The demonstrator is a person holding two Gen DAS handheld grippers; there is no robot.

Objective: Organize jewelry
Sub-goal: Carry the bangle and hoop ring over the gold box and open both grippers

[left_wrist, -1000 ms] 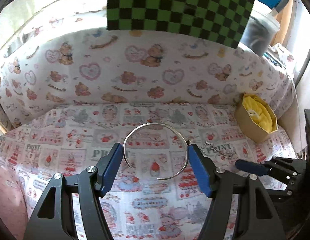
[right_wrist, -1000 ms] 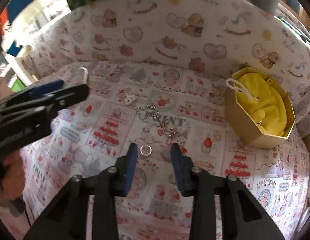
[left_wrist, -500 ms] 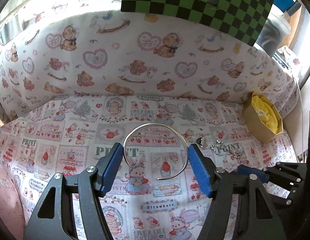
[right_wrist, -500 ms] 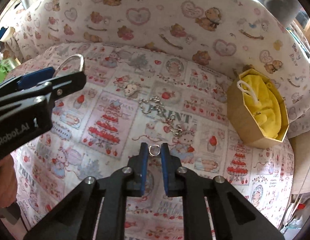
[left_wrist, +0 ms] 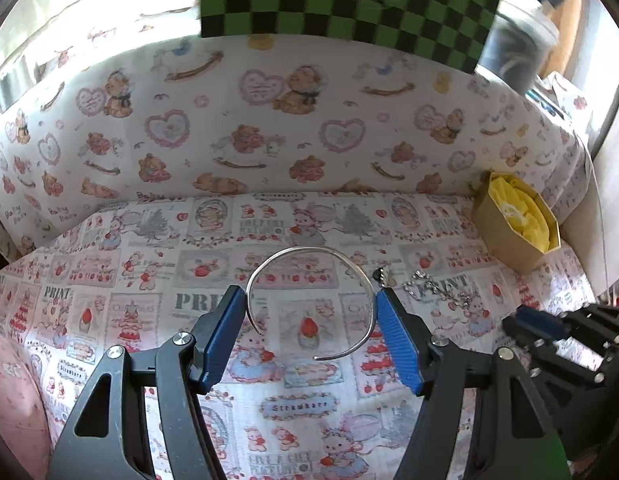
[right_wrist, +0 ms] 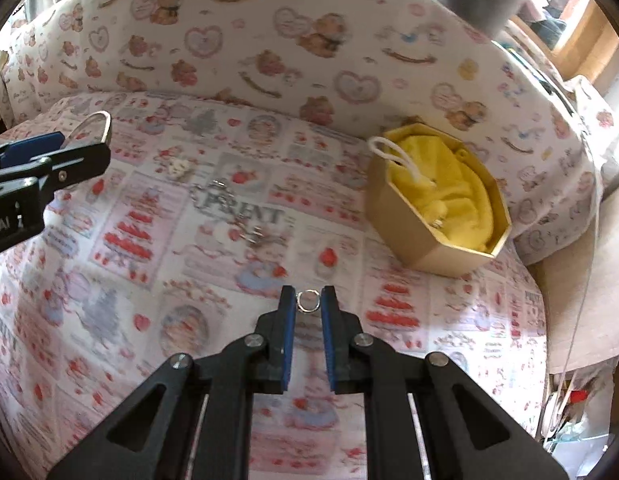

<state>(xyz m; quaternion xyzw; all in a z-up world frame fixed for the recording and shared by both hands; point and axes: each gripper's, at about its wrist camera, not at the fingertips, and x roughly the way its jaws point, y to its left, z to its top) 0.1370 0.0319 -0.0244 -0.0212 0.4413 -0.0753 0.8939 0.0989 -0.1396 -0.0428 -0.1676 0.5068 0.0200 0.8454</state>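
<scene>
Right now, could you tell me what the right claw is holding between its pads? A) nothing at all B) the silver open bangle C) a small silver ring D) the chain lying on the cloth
C: in the right wrist view the right claw is shut on the small silver ring, pinched at its tips, while the open bangle sits in the left claw.
</scene>
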